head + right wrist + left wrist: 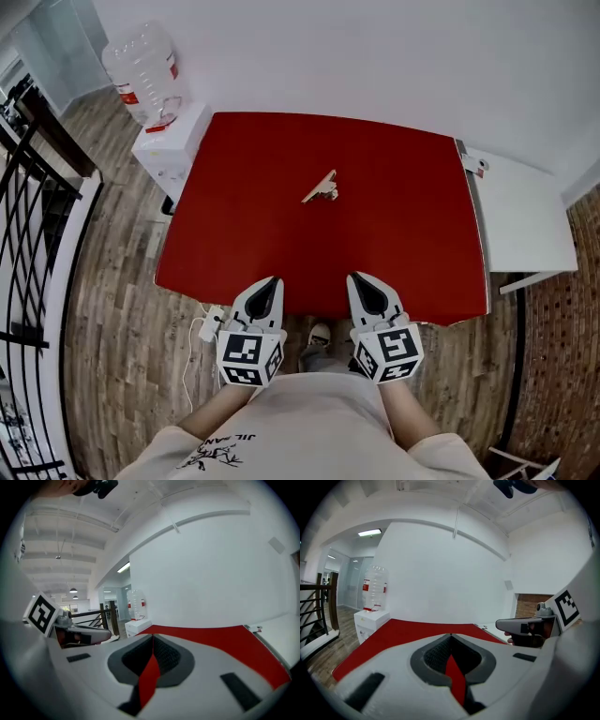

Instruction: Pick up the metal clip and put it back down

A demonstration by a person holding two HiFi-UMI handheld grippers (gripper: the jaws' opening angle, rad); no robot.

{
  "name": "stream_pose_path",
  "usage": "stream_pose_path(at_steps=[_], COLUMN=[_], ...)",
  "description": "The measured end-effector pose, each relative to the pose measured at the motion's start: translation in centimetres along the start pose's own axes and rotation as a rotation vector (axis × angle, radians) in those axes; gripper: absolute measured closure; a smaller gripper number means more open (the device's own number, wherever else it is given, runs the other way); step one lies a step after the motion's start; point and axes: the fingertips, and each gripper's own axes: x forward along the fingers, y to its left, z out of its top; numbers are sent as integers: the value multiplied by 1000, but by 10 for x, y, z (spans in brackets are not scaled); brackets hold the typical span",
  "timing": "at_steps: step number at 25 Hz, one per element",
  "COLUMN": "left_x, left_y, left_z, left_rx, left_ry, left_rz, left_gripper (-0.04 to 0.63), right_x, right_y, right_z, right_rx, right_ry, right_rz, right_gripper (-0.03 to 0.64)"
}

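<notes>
Metal clip lies near the middle of the red table, well ahead of my grippers and roughly between their lines. I have the left gripper and right gripper side by side over the near edge. Both have their jaws pressed together, pinching nothing.
</notes>
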Motion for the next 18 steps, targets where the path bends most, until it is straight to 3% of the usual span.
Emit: stream_pose_path(at_steps=[6, 18], left_x=[51, 110], left_y=[4, 30], left_z=[11, 35], left_rx=[-24, -3], left_ry=[22, 70], left_rz=[1, -49], left_gripper=[589, 589], right_x=[32, 81], right_y=[-46, -68], right_z=[15, 21], right_rx=[-16, 38], right_ry=[8, 59], right_rz=[-22, -46], right_gripper=[611, 611])
